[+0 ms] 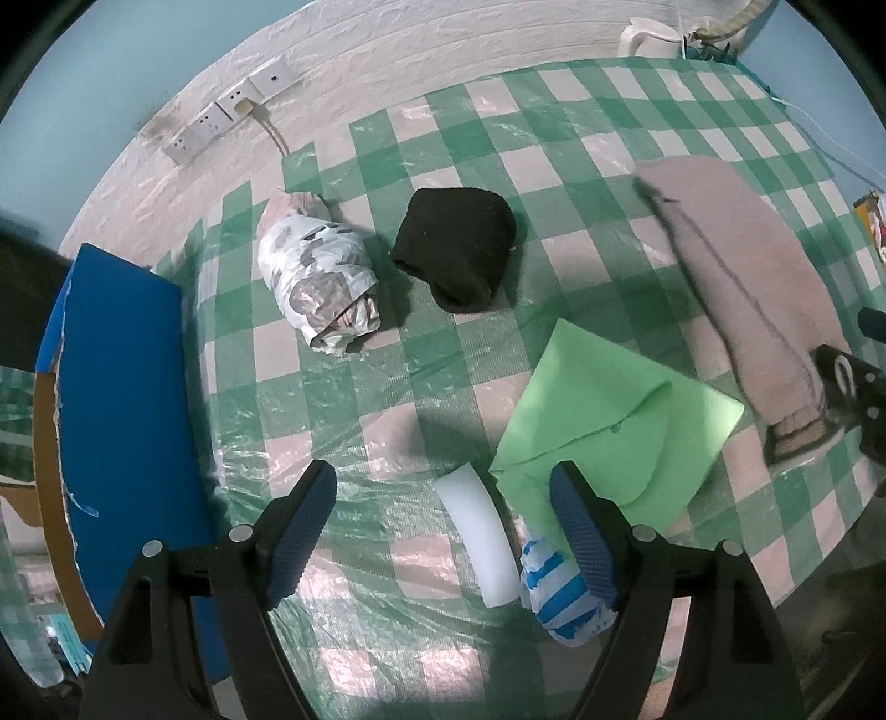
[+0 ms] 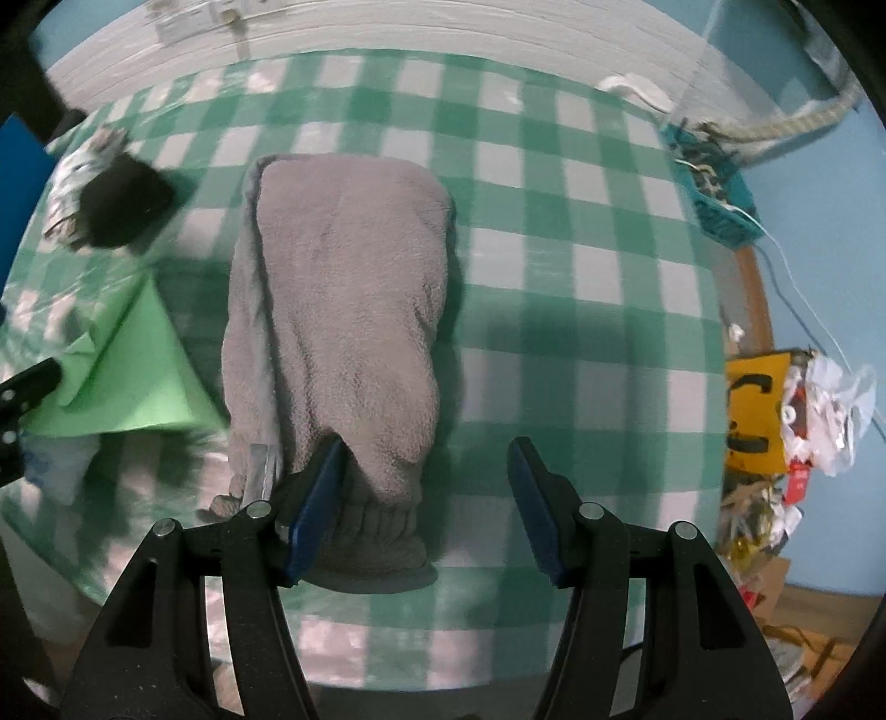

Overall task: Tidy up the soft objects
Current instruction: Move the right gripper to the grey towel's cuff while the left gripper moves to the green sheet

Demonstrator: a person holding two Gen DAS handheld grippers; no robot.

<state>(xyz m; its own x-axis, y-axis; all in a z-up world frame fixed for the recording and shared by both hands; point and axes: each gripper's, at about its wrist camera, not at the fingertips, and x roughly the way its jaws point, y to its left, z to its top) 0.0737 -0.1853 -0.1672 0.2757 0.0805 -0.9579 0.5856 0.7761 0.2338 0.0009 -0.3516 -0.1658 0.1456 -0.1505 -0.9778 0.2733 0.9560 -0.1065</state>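
Note:
A folded grey fleece garment (image 2: 343, 310) lies on the green checked table (image 2: 581, 266); it also shows in the left wrist view (image 1: 742, 288) at the right. My right gripper (image 2: 423, 498) is open, its left finger against the garment's near cuffed end. My left gripper (image 1: 443, 526) is open above a white foam piece (image 1: 487, 548) and a blue-and-white striped bundle (image 1: 559, 592). A light green cloth (image 1: 609, 421) lies ahead of it. A black folded cloth (image 1: 457, 246) and a grey-patterned white bundle (image 1: 318, 277) lie farther back.
A blue board (image 1: 122, 421) lies along the table's left edge. Wall sockets (image 1: 221, 116) and a white kettle (image 1: 648, 36) are at the back. A teal basket (image 2: 714, 188) sits at the table's far right, with a cluttered pile (image 2: 792, 421) beside the table.

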